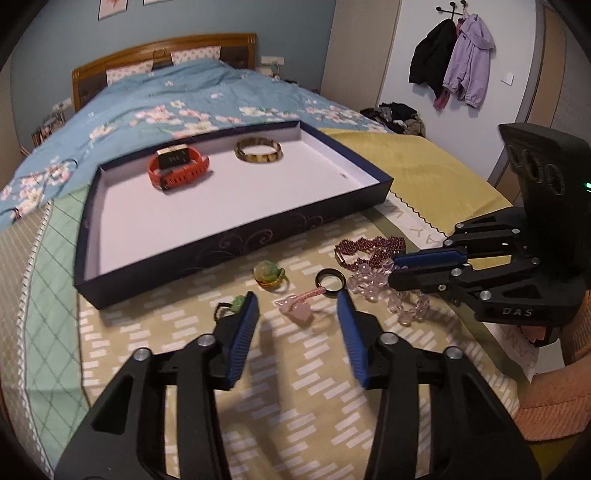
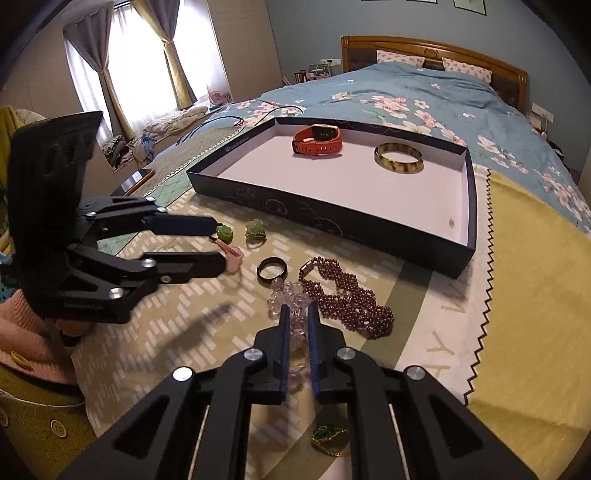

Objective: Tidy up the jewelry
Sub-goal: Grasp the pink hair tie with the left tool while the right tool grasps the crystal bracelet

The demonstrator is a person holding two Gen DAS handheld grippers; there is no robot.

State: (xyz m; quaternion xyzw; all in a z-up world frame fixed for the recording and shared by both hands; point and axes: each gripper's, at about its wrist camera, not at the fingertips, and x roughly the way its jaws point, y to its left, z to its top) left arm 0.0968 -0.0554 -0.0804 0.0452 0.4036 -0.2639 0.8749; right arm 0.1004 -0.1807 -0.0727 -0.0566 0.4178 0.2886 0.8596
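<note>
Bed point(image 2: 424, 85), wooden headboard, blue floral duvet, patterned olive-and-white cloth point(image 1: 295, 387) over the near end. Directly on the cloth: shallow dark-blue cardboard box lid point(image 1: 207, 254), two green bead rings point(image 2: 255, 229), black band ring point(image 2: 272, 270), pink stone charm point(image 1: 295, 308), clear crystal bead bracelet point(image 2: 291, 299), maroon bead necklace point(image 2: 351, 299).

watch point(image 2: 317, 141): 1 | bangle point(image 2: 398, 158): 1 | box point(image 2: 332, 221): 1 | black ring point(image 2: 272, 270): 1 | green charms point(image 2: 224, 233) point(image 2: 255, 229): 2

Blue walls point(image 1: 288, 22) back a wooden headboard point(image 1: 162, 48). Daylight comes through a curtained window point(image 2: 140, 55). Coats point(image 1: 454, 59) hang nearby.
</note>
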